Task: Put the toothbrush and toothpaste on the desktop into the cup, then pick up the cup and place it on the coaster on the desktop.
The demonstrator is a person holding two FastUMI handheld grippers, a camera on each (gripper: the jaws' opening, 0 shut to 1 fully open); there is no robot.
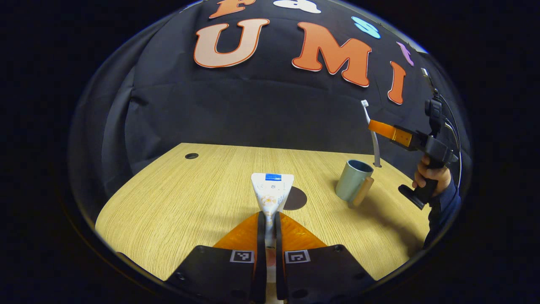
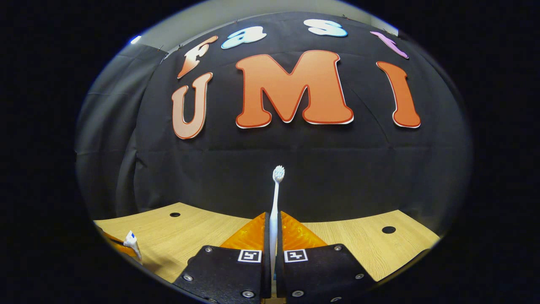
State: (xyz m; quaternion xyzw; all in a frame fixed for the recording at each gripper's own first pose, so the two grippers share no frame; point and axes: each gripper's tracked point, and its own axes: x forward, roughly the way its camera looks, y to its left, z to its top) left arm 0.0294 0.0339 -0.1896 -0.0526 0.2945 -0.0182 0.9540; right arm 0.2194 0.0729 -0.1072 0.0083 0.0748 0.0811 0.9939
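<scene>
The left tongs [image 1: 269, 219] are closed on the toothpaste [image 1: 272, 190], both fingers pressed to the tube's narrow end, its flat broad end pointing forward above the wooden surface [image 1: 177, 202]. Just past the tube a dark round coaster [image 1: 296, 198] lies on the surface. To the right of it stands the cup [image 1: 353, 181], its handle turned toward the camera.

In the left gripper view the right tongs [image 1: 382, 128], held by a hand [image 1: 430, 175], grip the toothbrush [image 1: 373, 139] above and just behind the cup, bristles up. In the right gripper view these tongs [image 2: 273, 230] are closed on the toothbrush [image 2: 275, 202], which stands upright between the fingers.
</scene>
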